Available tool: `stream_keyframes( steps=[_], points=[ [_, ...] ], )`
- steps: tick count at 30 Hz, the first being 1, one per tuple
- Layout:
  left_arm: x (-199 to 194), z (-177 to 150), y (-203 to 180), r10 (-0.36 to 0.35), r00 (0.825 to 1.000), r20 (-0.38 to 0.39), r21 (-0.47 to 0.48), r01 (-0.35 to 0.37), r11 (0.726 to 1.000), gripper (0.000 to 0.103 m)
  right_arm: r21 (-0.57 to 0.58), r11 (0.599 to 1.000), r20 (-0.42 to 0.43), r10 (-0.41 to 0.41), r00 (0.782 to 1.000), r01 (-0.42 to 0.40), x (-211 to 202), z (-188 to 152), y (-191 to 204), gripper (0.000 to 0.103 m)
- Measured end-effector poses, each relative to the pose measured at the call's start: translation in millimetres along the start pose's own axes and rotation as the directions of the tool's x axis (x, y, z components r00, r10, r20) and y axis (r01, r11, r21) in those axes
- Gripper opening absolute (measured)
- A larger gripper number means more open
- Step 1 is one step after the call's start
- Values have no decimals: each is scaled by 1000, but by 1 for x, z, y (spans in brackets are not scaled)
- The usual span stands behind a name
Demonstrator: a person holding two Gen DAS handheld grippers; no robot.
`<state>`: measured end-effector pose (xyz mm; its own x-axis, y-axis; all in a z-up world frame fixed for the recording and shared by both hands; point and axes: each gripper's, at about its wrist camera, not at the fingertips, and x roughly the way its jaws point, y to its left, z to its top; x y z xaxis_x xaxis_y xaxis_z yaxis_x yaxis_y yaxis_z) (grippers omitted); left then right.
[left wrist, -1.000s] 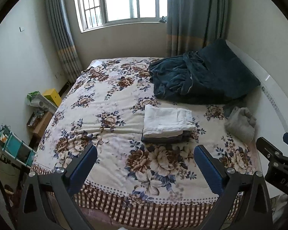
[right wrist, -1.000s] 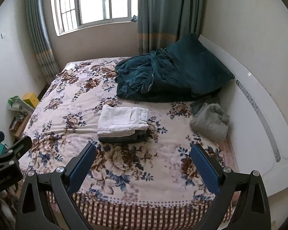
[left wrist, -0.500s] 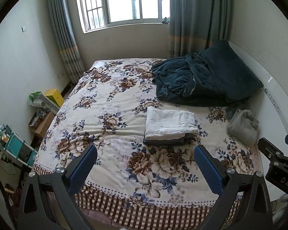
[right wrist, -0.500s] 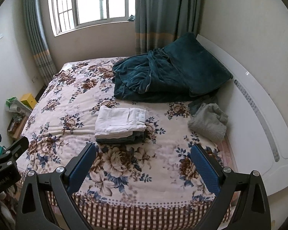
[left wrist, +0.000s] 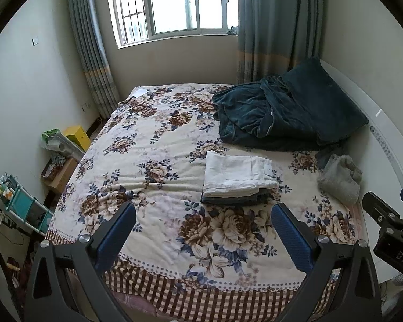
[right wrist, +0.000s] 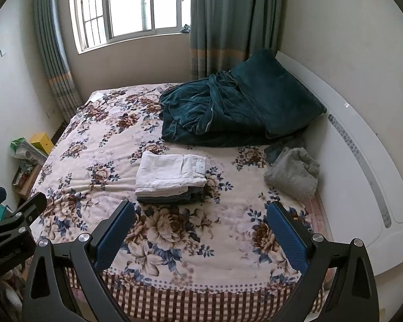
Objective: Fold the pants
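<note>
Folded pants stacked on bed, beyond both empty grippers

White pants, floral bedspread

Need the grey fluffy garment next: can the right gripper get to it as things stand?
Probably yes. The right gripper is open and empty, the grey fluffy garment lies uncovered beside the headboard, with only bare bedspread between.
</note>
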<state>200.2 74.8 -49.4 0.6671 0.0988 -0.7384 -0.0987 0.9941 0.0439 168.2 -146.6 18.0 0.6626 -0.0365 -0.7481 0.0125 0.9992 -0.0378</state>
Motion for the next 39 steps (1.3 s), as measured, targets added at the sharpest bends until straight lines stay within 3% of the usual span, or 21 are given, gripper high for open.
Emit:
stream_keyframes(
  steps=[39],
  points=[
    [-7,22,-4,11,1000,21,-7,-11,1000,103,11,1000,11,13,1000,-13,-9,2,-1,101]
  ],
)
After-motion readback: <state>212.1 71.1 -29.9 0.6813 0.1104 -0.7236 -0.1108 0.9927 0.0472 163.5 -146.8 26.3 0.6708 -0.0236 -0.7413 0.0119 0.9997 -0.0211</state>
